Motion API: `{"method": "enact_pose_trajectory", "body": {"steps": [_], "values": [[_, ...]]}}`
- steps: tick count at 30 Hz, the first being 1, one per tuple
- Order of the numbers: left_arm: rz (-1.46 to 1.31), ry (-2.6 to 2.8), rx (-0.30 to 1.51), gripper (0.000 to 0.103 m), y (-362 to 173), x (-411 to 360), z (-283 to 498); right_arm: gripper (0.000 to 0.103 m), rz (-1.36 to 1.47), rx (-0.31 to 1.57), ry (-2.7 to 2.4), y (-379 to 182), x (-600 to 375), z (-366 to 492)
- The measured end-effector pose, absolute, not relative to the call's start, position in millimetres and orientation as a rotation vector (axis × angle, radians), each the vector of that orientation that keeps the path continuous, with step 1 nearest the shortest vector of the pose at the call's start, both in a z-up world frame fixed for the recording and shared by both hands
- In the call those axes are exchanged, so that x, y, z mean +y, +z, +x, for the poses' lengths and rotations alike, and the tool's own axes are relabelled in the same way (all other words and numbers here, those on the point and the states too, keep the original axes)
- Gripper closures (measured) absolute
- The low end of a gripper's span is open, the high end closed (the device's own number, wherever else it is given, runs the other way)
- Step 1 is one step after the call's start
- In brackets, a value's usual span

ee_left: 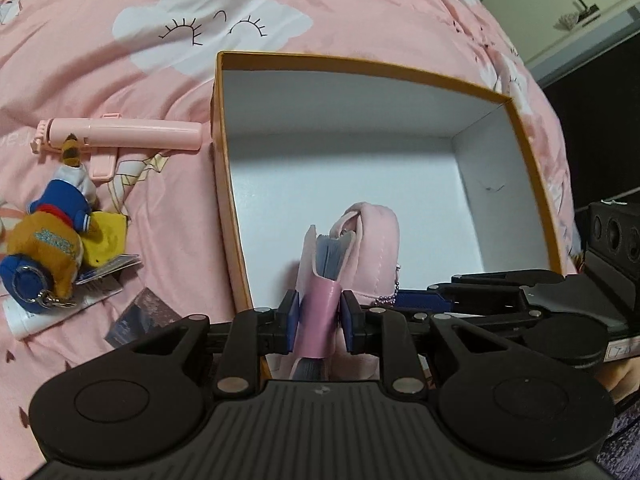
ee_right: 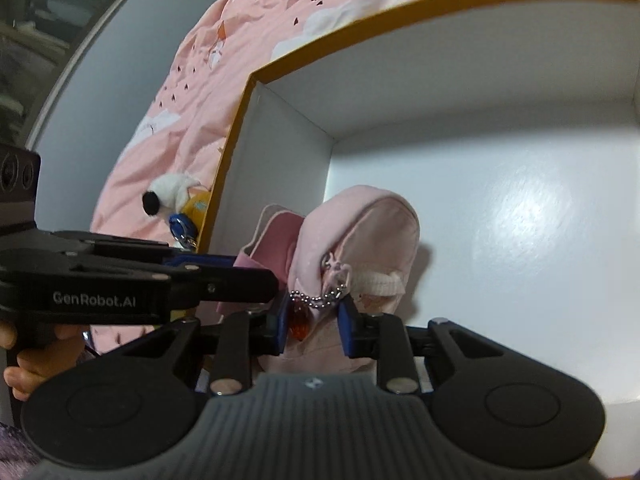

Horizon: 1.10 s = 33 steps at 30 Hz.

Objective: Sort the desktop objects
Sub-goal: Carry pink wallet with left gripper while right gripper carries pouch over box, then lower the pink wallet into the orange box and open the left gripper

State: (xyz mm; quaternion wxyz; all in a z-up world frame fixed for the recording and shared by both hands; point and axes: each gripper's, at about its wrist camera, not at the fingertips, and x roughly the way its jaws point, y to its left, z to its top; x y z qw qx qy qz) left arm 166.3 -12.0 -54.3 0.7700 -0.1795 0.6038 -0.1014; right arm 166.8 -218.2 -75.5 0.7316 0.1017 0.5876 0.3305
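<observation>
The left gripper (ee_left: 319, 320) has its blue pads clamped on the glossy pink flap of a small pink wallet (ee_left: 320, 280), whose grey-blue card edges show between the covers; the wallet hangs inside the open box (ee_left: 224, 168), a yellow-rimmed carton with white walls and a white floor, resting on a pink bedsheet (ee_left: 120, 72) printed with sleepy white clouds. The right gripper (ee_right: 314, 324) stands narrowly parted around the lower edge of a soft pink pouch (ee_right: 360, 232) shaped like a little backpack; a bead chain (ee_right: 320, 298) and an amber charm (ee_right: 300, 322) dangle between its pads, and the pads seem to pinch the pouch's fabric, though the view is too close and blurred to be sure. Pouch and wallet sit touching each other, low over the near part of the box floor; the rest of the floor is bare white. Outside the box, to its left in the left wrist view, a pink selfie stick (ee_left: 120, 132) lies just beside the wall; nearer lies a plush keychain toy (ee_left: 52, 240) in blue, yellow and white, with a white tube (ee_left: 32, 320) and a dark card (ee_left: 140, 312) close by. A hand (ee_right: 20, 360) grips the left gripper's handle at the edge of the right wrist view.
</observation>
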Motion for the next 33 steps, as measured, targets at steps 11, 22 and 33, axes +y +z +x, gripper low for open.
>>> {"method": "enact_pose_trajectory", "body": {"steps": [11,22,33], "values": [[-0.455,-0.082,1.255,0.078,-49,-18,163,0.072,0.083,1.352,0.81,-64,-212,187],[-0.56,-0.062,1.241,0.078,-53,-6,165,0.049,0.037,1.231,0.705,-73,-207,183],[-0.572,-0.094,1.253,0.078,-44,-4,154,0.083,0.286,1.301,0.837,-84,-227,190]]}}
